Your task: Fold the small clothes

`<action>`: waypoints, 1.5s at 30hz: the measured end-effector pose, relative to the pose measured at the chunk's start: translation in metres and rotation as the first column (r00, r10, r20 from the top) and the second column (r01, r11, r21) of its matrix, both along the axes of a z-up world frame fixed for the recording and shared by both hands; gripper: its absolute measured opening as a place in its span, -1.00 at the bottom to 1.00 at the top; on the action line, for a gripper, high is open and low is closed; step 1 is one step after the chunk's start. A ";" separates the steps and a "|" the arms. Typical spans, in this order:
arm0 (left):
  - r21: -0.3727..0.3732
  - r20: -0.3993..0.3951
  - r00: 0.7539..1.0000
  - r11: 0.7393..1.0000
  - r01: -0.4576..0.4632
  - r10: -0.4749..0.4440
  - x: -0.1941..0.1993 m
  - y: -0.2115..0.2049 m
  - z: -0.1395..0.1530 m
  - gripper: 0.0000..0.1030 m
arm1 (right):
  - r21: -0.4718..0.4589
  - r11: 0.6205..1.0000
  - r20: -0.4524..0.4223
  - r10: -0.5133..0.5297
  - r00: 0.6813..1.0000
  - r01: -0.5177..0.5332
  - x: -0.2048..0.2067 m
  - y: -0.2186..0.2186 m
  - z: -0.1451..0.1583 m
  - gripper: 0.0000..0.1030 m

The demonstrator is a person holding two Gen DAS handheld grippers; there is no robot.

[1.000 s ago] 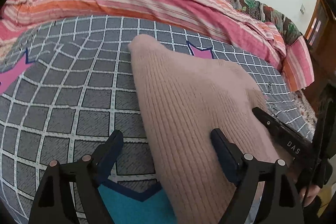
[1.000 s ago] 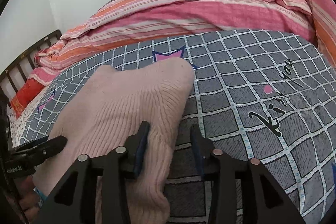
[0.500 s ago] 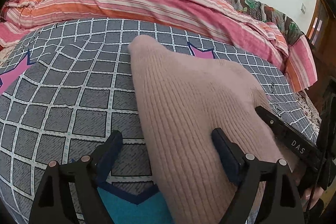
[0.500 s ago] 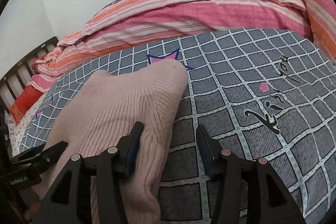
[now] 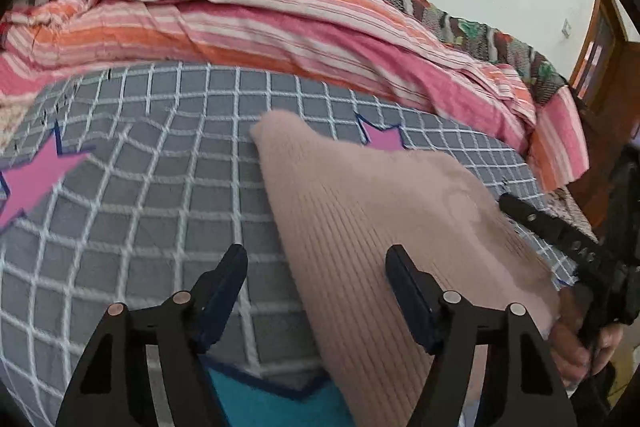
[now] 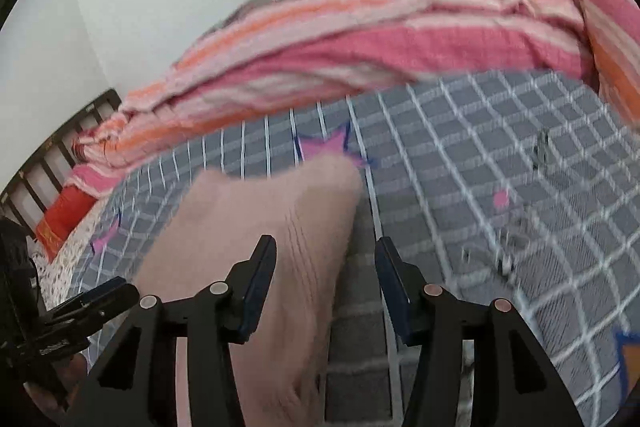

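On the grey checked bedsheet (image 5: 132,227) the pink knit garment (image 5: 380,227) looks folded, my left gripper (image 5: 316,279) closing empty, right gripper (image 6: 324,267) opening empty.

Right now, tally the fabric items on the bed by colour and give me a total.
Pale pink ribbed knit garment: 1
Pink-and-orange striped blanket: 1
Grey white-checked bedsheet with pink stars: 1
Dark floral patterned quilt behind the striped one: 1
Red cushion by the bed frame: 1
Total: 5
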State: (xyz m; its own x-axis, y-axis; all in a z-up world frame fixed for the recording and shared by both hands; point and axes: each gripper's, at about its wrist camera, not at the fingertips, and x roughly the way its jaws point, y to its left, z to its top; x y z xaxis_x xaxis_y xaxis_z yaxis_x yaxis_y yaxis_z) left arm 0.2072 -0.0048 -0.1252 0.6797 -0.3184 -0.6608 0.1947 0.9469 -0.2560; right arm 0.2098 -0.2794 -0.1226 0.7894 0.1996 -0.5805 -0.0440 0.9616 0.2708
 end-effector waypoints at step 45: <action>0.004 -0.014 0.999 0.999 -0.042 0.042 0.080 -0.014 -0.032 -0.01 | -0.110 0.993 -0.037 -0.036 0.999 0.032 0.026 0.006 -0.041 -0.21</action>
State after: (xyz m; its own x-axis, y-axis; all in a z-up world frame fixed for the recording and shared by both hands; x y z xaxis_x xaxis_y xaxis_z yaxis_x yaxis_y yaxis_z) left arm 0.2869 -0.0190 -0.1573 0.6827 -0.2872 -0.6719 0.1510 0.9551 -0.2548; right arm 0.2360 -0.2736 -0.1640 0.7710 0.1062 -0.6279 -0.0019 0.9864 0.1645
